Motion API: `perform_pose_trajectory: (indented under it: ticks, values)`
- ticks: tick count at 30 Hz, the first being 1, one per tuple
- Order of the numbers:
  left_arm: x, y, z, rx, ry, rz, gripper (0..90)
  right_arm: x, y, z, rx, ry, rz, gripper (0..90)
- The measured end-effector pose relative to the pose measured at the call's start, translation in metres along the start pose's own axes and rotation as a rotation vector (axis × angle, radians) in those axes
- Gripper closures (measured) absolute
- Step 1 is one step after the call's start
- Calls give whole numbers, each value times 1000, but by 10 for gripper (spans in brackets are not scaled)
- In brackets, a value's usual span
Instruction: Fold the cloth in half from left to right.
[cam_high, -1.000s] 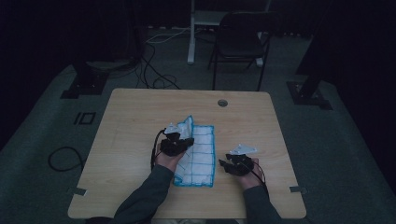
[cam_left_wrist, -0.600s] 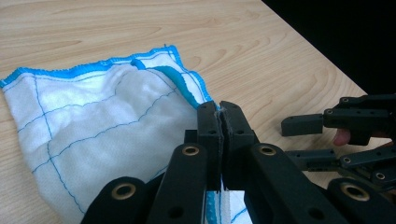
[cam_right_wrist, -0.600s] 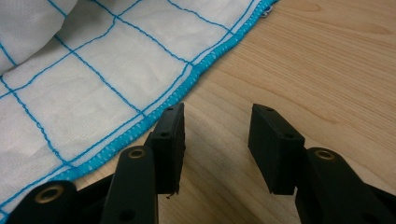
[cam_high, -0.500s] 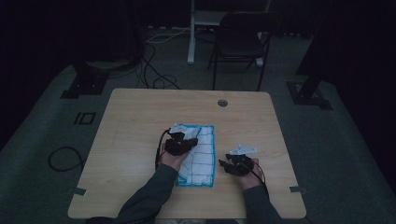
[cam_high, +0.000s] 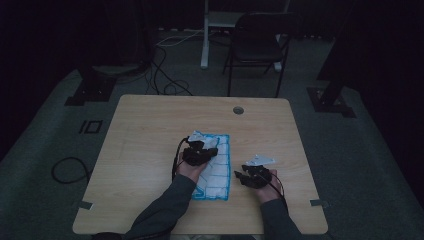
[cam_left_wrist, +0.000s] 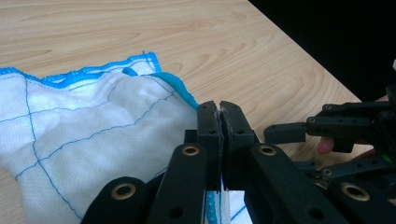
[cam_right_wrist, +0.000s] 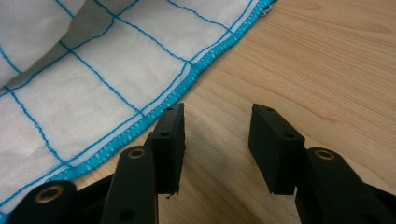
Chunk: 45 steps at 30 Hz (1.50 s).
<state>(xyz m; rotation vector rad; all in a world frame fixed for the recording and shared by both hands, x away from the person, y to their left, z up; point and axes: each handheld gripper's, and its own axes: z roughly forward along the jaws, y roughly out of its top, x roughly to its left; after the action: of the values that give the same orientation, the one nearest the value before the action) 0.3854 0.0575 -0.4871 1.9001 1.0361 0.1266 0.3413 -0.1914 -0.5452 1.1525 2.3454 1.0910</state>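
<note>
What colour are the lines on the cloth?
Blue lines in a grid on the white cloth, with a blue edge; clearest in the right gripper view.

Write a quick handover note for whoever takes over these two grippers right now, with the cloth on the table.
Left gripper: shut on the cloth, pinching its blue-hemmed edge, part of it folded over.
Right gripper: open, holding nothing, over bare table just beside the cloth's hem.
Cloth lies mid-table, partly folded at its far end.
Done: one edge gripped and turned over.
Left, probably: finish the fold, with the right gripper taking the near hem.
</note>
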Motion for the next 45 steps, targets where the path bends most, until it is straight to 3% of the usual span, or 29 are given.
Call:
perform_pose_trajectory:
  ticks: [11,15,20,22,30,38,45]
  values:
    - [-8,-2,18,41,-12,10,872,-1,0,0,-2,-1,4,561]
    - [-9,-1,15,21,-61,-4,783,-1,0,-1,-3,-3,3,560]
    - [-11,3,5,-12,-107,-18,752,-1,0,-1,-4,-3,2,560]
    - [-10,2,1,-15,-106,-16,751,-1,0,-1,-4,-5,3,560]
    - [-1,-13,-20,6,-49,11,751,-1,0,0,-5,-5,0,560]
    - [8,-44,-31,48,10,35,753,-1,1,-1,-14,-12,8,562]
    - [9,-67,-44,68,52,88,749,-2,13,-3,-55,-13,9,591]
